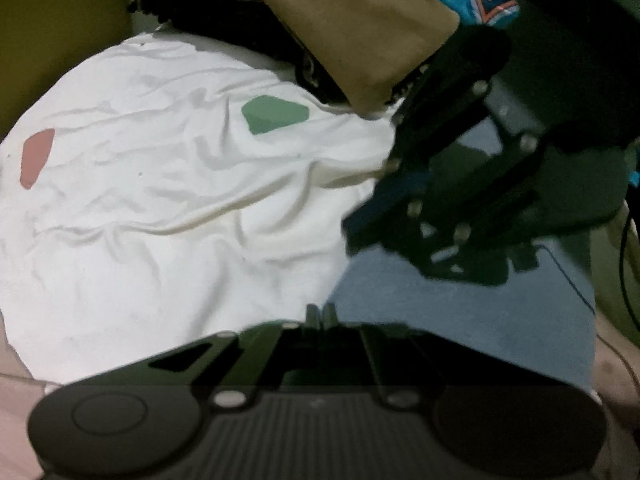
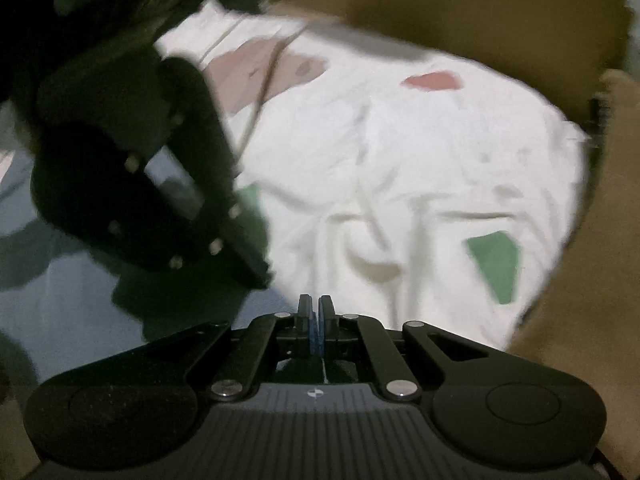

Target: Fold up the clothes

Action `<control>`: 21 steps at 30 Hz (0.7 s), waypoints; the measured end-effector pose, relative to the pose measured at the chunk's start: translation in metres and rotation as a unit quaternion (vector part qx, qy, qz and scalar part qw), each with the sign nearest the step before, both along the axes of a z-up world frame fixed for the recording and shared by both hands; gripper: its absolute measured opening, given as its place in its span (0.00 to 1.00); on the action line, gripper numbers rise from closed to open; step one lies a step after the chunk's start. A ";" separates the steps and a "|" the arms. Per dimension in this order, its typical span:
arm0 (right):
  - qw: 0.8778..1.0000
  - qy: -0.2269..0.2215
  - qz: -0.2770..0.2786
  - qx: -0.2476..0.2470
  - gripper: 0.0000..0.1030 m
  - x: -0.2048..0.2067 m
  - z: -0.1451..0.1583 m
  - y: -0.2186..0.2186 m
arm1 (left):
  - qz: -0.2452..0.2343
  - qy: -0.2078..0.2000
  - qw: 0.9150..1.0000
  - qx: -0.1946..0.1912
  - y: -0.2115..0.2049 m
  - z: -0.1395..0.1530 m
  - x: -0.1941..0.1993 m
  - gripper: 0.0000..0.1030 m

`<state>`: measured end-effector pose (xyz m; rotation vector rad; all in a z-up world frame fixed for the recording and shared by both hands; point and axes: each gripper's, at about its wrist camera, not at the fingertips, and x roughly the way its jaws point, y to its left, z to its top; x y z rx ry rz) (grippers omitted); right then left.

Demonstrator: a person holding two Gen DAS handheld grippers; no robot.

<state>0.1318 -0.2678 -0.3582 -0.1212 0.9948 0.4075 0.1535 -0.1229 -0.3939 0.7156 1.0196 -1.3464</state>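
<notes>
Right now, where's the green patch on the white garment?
Left wrist view: the green patch sits upper-centre on the white garment, just below the tan cloth. Right wrist view: lower right, near the garment's edge.

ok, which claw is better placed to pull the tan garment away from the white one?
Right, probably. The tan garment lies right beside the right claw; from the left claw it sits beyond the white garment. Both shut.

A pale blue-grey surface (image 1: 460, 320) carries the clothes; whether it is a mat or a sheet cannot be told. A crumpled white garment (image 1: 168, 200) with a green patch (image 1: 276, 114) and a red patch (image 1: 37, 156) lies spread on it. At the far side a tan garment (image 1: 352, 28) rests over a black one (image 1: 224, 12), overlapping the white garment's far edge.
</notes>
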 end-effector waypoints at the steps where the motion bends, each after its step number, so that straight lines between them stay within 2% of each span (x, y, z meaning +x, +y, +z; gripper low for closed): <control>1: 1.000 -0.004 -0.012 0.014 0.02 -0.004 0.004 -0.005 | 0.000 -0.002 1.000 0.000 0.000 0.000 -0.001 0.01; 7: 0.998 0.006 -0.051 0.023 0.03 -0.042 0.011 -0.018 | 0.014 -0.010 1.000 -0.007 0.004 0.010 -0.004 0.01; 11: 0.996 0.026 -0.086 0.022 0.02 -0.059 0.001 -0.020 | 0.017 -0.018 1.000 -0.014 0.009 0.015 -0.006 0.01; 14: 0.995 0.028 -0.101 0.003 0.07 -0.057 -0.009 -0.012 | 0.016 -0.027 0.999 -0.013 0.009 0.014 -0.009 0.01; 21: 0.994 0.022 -0.106 0.006 0.04 -0.040 -0.017 -0.011 | 0.016 -0.026 1.000 -0.005 0.009 0.006 -0.006 0.01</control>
